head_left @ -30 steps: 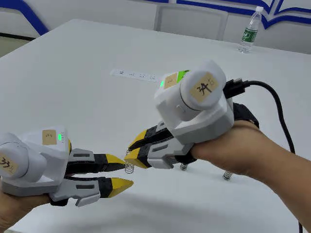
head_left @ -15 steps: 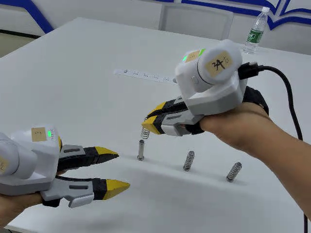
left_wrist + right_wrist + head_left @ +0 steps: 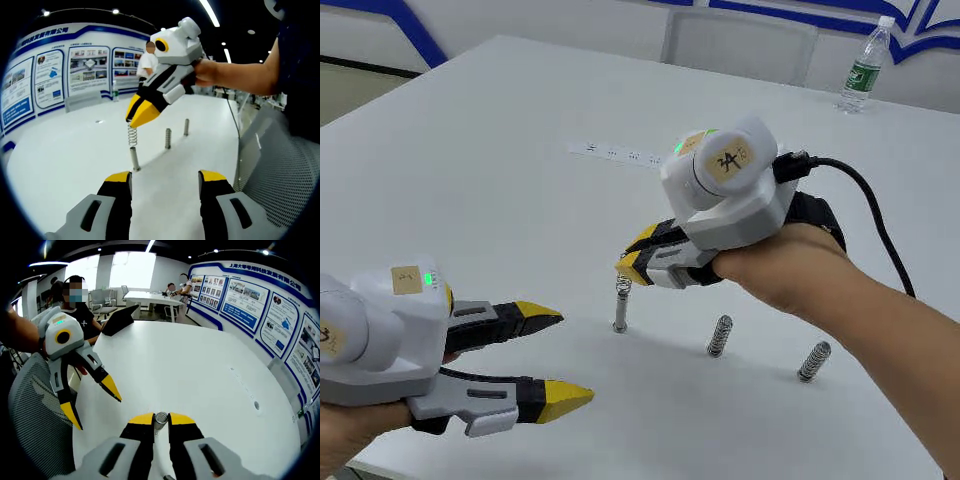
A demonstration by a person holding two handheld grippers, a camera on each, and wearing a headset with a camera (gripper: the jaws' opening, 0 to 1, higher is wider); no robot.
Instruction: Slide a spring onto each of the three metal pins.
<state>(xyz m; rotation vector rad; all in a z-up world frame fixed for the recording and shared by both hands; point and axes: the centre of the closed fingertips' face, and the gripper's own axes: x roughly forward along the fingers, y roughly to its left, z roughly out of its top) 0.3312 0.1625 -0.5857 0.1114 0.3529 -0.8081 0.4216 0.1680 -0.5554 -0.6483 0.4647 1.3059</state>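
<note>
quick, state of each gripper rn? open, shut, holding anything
Left gripper: open, holding nothing.
Right gripper: shut on a spring, right above a pin.

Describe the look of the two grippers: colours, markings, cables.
Both the left gripper and the right gripper have white bodies, grey-and-black jaws with yellow tips, and a green light. A tan sticker on the right one bears a handwritten 34, and a black cable leaves its rear. The forearm behind it is bare, with no sleeve.
</note>
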